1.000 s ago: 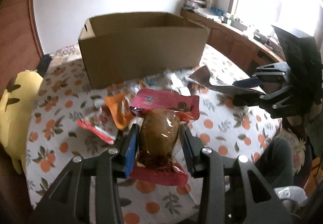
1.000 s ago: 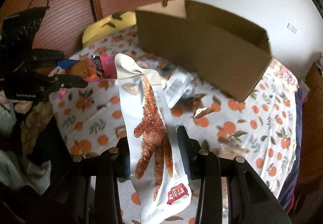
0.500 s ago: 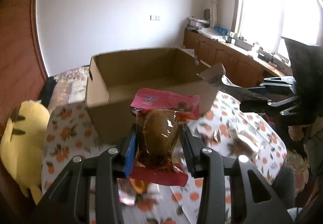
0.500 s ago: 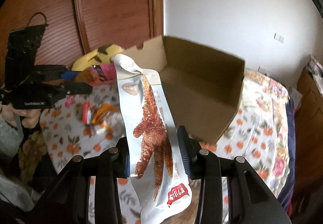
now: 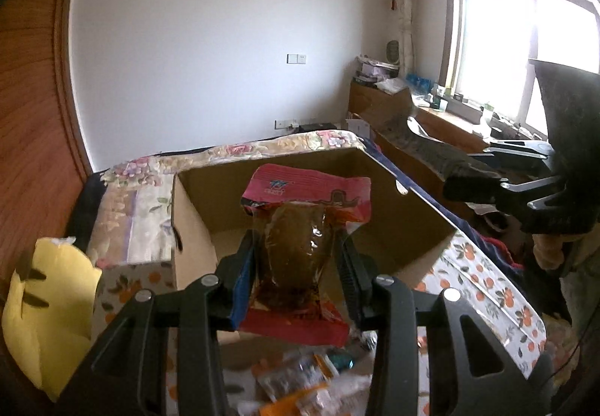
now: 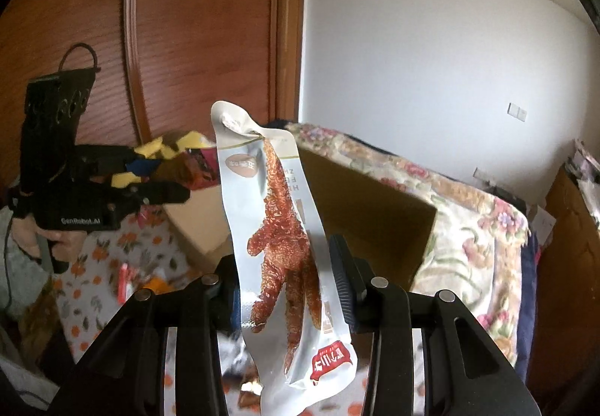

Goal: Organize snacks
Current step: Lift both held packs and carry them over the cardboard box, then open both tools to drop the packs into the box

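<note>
My left gripper (image 5: 296,262) is shut on a red snack packet with a brown lump inside (image 5: 296,247), held up over the near edge of the open cardboard box (image 5: 195,225). My right gripper (image 6: 285,273) is shut on a long white chicken-foot packet (image 6: 277,228), held upright in front of the same box (image 6: 360,206). The right gripper shows at the right of the left wrist view (image 5: 483,187). The left gripper shows at the left of the right wrist view (image 6: 165,176).
Loose snack packets lie on the orange-patterned tablecloth below the left gripper (image 5: 311,378) and under the right gripper (image 6: 127,277). A yellow plush toy (image 5: 48,307) sits left of the box. A floral bedspread (image 6: 476,228) lies behind the box.
Both grippers have risen and moved forward toward the box with their packets. The box's inside is now in view below them, and the loose snacks have dropped to the bottom of the views.
</note>
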The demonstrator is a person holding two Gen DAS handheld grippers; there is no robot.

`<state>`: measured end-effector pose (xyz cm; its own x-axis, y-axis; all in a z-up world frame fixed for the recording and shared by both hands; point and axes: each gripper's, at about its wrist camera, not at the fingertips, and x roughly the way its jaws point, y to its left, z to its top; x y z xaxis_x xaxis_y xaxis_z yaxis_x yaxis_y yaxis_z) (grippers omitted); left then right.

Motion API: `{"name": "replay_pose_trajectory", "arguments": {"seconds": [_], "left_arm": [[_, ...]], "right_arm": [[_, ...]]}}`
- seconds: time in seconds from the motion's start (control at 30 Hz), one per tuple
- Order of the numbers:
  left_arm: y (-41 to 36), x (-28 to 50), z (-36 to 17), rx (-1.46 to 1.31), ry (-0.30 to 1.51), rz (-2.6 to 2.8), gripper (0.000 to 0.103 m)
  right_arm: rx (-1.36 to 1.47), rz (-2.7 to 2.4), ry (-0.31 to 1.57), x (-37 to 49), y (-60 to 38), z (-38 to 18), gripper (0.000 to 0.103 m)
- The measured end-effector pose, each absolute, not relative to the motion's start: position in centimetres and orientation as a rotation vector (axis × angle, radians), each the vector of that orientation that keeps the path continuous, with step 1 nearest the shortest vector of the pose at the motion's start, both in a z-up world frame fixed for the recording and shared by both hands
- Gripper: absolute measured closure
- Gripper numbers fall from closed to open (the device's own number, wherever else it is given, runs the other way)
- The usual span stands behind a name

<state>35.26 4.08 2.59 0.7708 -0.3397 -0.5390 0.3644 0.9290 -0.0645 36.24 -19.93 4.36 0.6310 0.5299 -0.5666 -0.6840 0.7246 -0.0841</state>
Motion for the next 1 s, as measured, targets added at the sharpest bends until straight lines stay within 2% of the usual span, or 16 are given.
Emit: {"name": "replay_pose_trajectory", "arguments": {"seconds": [0.27,0.57,1.0], "left_arm": [[3.4,39.4,3.8,0.092,0.541,-0.371,0.063],[3.7,42.2,-1.1,0.068,0.639,-0.354,0.062],[2.7,42.2,-3.1,0.098,0.695,-0.331,0.058]], "right_arm": [[-0.234,0.695,0.534,41.4,-18.3,3.2,0.065],[-0.238,0.664,0.617,43.9,-17.1,-1.3,0.065],[-0.294,0.588,0.668,43.7,-16.3,-3.5,0.062]]}}
